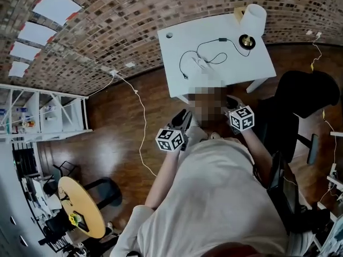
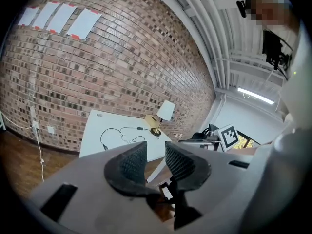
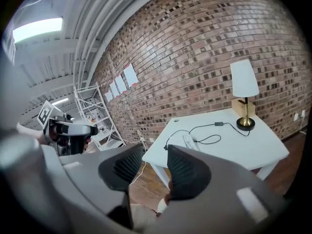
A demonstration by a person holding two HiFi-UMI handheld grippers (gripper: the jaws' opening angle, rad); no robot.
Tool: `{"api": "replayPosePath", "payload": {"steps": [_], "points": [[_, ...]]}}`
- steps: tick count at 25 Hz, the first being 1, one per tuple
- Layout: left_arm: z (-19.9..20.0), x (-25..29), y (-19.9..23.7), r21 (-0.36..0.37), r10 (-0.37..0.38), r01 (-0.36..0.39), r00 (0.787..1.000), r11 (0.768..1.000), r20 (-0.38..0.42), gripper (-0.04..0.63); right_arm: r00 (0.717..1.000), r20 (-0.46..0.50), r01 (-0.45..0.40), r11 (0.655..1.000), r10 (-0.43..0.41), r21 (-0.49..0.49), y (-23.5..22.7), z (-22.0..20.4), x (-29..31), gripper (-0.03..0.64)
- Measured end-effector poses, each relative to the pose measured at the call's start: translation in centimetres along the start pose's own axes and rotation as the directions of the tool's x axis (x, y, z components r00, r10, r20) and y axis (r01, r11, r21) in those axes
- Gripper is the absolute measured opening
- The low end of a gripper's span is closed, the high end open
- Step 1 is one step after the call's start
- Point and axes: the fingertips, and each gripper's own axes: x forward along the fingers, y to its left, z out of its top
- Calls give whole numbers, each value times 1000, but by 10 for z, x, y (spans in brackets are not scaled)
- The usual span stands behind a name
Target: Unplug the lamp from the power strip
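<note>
Plainly, the head view puts the left hand-held gripper (image 1: 184, 118) and the right hand-held gripper (image 1: 232, 104) well short of the tabletop (image 1: 177, 52). The strip (image 1: 202, 63) lies ahead of both, and the lamp (image 1: 252, 21) stands beyond it, off to the right hand-held gripper's far side. A dark cord (image 1: 211, 46) loops between lamp and strip. So the step in hand looks like the approach. It would go best by closing in squarely, pinning the strip with one hand-held gripper and pinching the plug body, not the cord, with the other, then pulling straight out.

The left gripper view shows its jaws apart with nothing between them. The strip sits far ahead, just left of the gap, and the other hand-held gripper is off to the right, which the head view half hides.

The right gripper view likewise shows parted, empty jaws. It gives the clearest look at the strip, beyond the right jaw's tip, and at the cord's inline switch. Where the plug seats is too small to tell in any view.
</note>
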Motion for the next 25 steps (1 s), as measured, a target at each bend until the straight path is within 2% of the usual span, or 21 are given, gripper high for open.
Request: {"api": "replayPosePath", "payload": {"steps": [4, 8, 16, 20, 25], "points": [[7, -28, 7, -12, 38, -38, 999, 999, 27, 104, 999, 22, 23, 1000, -23, -4, -1, 10, -9, 147], [13, -42, 20, -12, 54, -54, 997, 998, 49, 104, 994, 96, 60, 998, -62, 22, -2, 32, -21, 147], [29, -84, 47, -7, 27, -26, 996, 1000, 87, 104, 980, 120, 154, 988, -156, 25, 19, 44, -22, 147], [29, -129, 56, -54, -22, 29, 992, 998, 120, 104, 961, 186, 196, 978, -205, 69, 52, 49, -13, 110], [27, -187, 100, -56, -25, 32, 992, 998, 125, 98, 949, 203, 247, 969, -242, 1, 124, 54, 7, 110]]}}
